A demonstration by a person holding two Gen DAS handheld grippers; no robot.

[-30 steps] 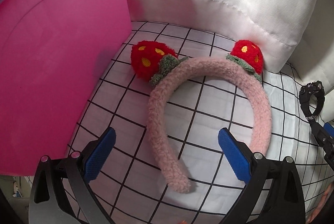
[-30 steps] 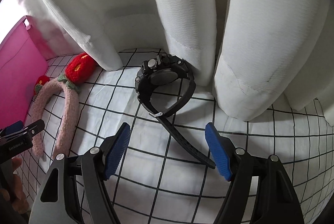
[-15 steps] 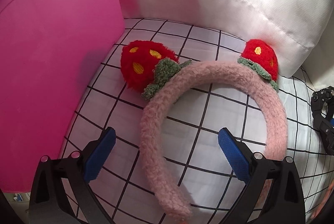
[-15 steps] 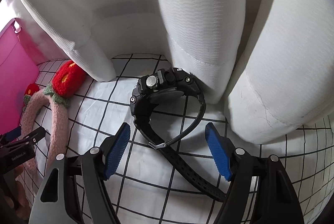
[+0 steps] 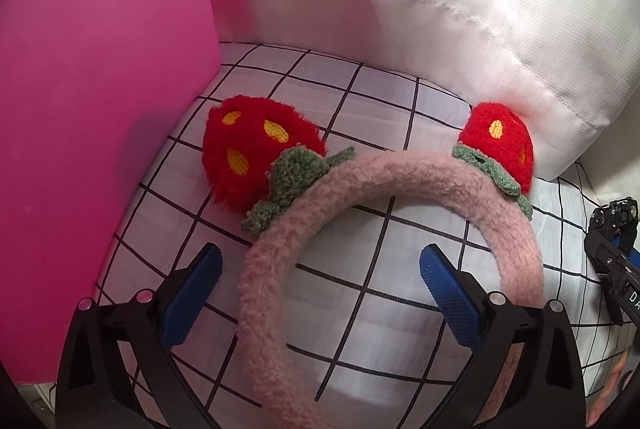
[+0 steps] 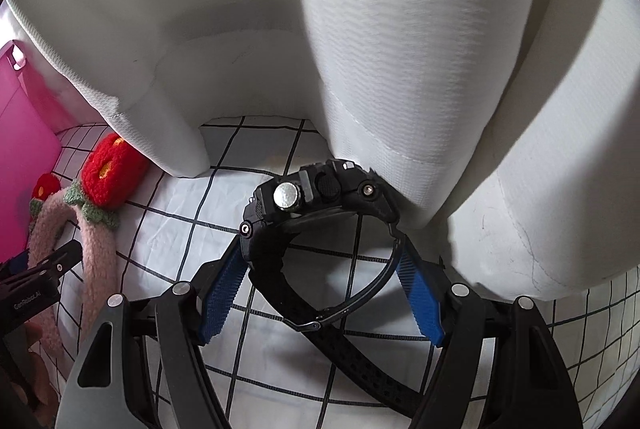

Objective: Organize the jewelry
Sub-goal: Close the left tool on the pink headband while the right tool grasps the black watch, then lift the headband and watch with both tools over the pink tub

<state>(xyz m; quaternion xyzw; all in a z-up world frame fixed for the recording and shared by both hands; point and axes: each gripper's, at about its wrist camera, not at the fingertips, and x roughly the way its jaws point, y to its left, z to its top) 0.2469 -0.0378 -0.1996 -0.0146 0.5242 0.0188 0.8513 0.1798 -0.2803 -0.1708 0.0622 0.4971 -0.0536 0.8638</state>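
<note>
A fuzzy pink headband (image 5: 384, 185) with two red strawberry ears lies flat on the checked cloth (image 5: 360, 101). My left gripper (image 5: 320, 283) is open, its blue pads on either side of the headband's left arm, not touching it. A black wristwatch (image 6: 320, 205) stands on edge on the cloth. My right gripper (image 6: 322, 295) is open, with its blue pads flanking the watch's strap loop, close to or just touching it. The headband also shows at the left of the right wrist view (image 6: 96, 249).
A pink box wall (image 5: 100, 109) stands close on the left of the headband. White cushions (image 6: 400, 49) rise right behind both items. The watch's loose strap (image 6: 360, 365) trails toward me between the right fingers. The other gripper (image 6: 32, 293) shows at the left edge.
Both grippers have moved forward and down. The left now straddles the headband's left arm. The right has closed in around the watch's strap loop. Neither item has moved.
</note>
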